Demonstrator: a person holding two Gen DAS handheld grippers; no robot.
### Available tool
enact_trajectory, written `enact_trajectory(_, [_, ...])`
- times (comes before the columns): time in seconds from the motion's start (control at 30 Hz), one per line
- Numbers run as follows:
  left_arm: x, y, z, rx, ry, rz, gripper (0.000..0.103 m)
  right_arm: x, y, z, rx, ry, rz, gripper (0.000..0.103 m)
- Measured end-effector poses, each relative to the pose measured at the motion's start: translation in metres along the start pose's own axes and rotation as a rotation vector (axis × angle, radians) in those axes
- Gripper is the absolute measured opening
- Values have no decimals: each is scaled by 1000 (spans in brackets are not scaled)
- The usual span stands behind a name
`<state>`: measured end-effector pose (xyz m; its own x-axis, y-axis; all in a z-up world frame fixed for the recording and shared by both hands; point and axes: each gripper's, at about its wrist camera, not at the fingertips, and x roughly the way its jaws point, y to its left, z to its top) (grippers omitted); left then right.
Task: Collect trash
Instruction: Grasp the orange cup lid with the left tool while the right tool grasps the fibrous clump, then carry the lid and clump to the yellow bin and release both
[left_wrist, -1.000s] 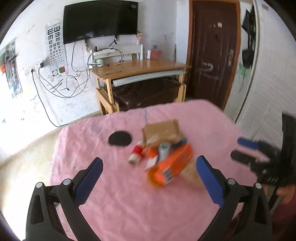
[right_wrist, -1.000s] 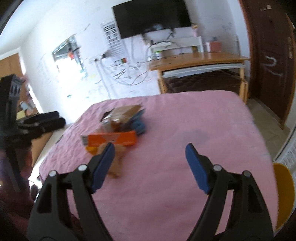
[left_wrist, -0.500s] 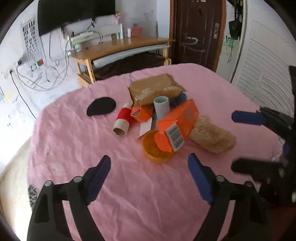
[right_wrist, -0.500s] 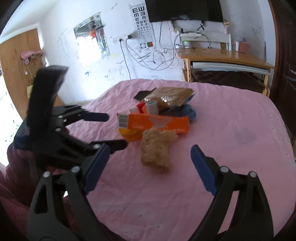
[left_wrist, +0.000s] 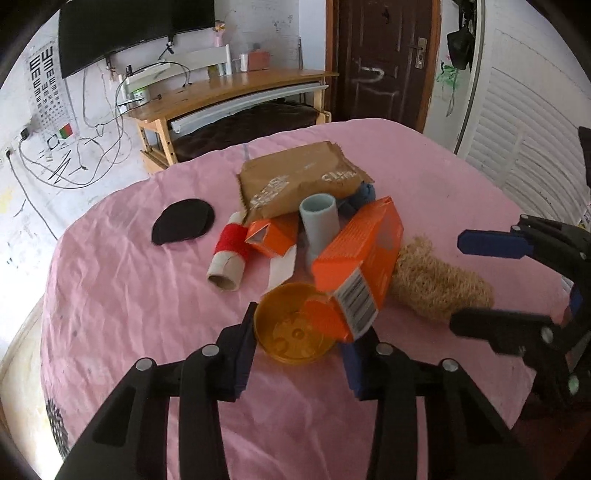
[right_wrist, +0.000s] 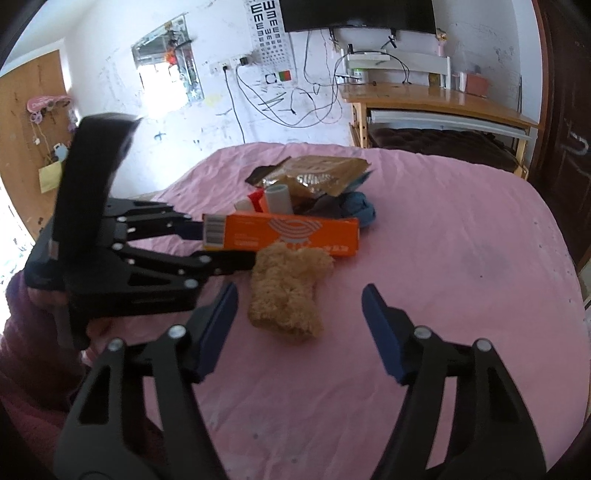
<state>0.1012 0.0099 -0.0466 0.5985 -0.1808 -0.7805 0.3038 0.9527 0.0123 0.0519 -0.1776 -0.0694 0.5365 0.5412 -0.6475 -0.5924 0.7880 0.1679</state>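
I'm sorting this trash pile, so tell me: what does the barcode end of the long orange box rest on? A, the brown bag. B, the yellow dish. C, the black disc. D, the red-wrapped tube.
B: in the left wrist view the orange box tips down with its barcode end over the rim of the yellow dish.

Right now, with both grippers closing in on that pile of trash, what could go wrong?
1. The left gripper, its fingers just closing, straddles the yellow lid and the orange box resting on it; lifting either may tumble the other.
2. The right gripper, also just closing, nears the tan fluffy wad beside the left one; they could collide.
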Motion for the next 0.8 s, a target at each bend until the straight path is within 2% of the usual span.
enact_trajectory(0.13, [-12, 5, -11, -15, -3, 13, 37, 8, 4, 1, -11, 15, -5, 63])
enact_trajectory(0.27, [-24, 13, -20, -39, -14, 27, 37, 17, 8, -2, -34, 40, -31, 39])
enact_trajectory(0.47, [-41, 21, -25, -67, -43, 47, 37, 16, 15, -2, -54, 28, -48, 36])
enact_trajectory(0.8, [-81, 3, -6, -43, -143, 55, 37, -30, 1, 8, -16, -91, -56, 36])
